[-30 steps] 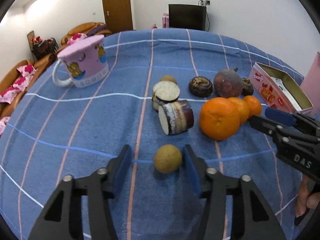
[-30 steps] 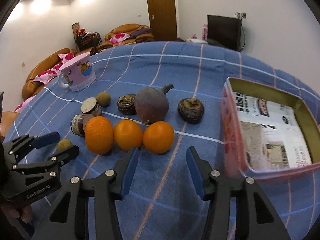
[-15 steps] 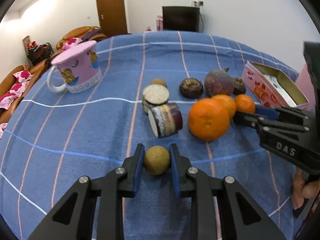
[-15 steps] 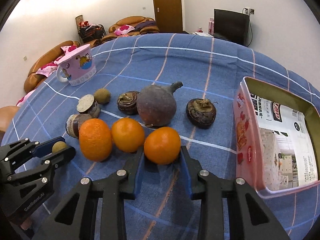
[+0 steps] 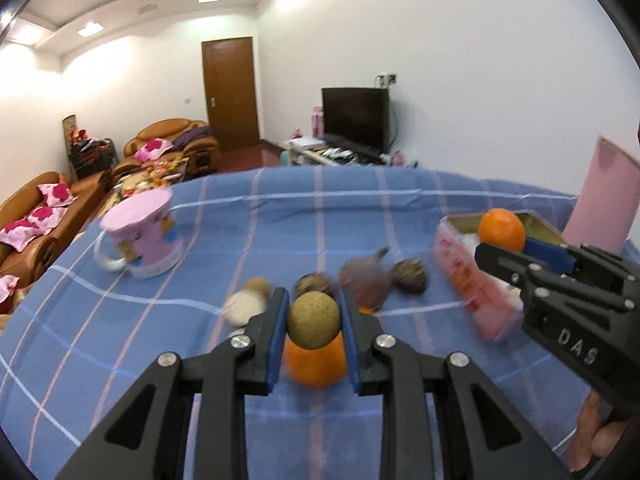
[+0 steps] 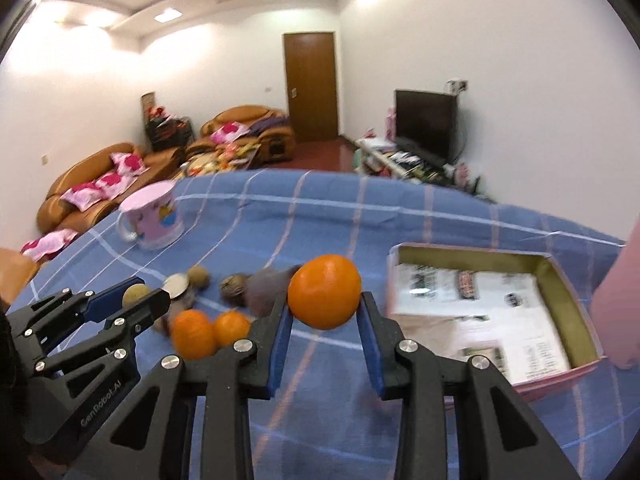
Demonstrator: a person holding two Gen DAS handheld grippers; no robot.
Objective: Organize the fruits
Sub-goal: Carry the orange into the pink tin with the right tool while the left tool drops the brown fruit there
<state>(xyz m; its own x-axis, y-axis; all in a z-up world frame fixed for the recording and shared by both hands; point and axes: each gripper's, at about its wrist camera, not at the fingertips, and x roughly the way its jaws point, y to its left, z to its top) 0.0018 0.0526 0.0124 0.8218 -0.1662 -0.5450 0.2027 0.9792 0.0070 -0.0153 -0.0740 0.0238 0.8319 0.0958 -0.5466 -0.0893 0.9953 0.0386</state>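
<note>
My left gripper [image 5: 314, 322] is shut on a small round tan fruit [image 5: 314, 320] and holds it above the blue checked cloth. My right gripper [image 6: 324, 312] is shut on an orange [image 6: 324, 297] and holds it up, left of the open pink box [image 6: 492, 308]. In the left wrist view the right gripper [image 5: 516, 250] shows with its orange [image 5: 501, 230] by the box [image 5: 472, 280]. In the right wrist view the left gripper [image 6: 138, 300] shows with the tan fruit [image 6: 135, 294]. Two oranges [image 6: 208, 332], a dark purple fruit [image 6: 264, 292] and several small brown fruits lie on the cloth.
A pink mug [image 5: 140, 236] stands at the far left of the table; it also shows in the right wrist view [image 6: 154, 218]. A pink upright object [image 5: 604, 200] stands right of the box. Cut dark-skinned pieces [image 6: 178, 286] lie by the oranges. Sofas and a TV are behind.
Both grippers have lifted off the cloth with their fruit. The right one carried its orange up and toward the box; the left raised the tan fruit.
</note>
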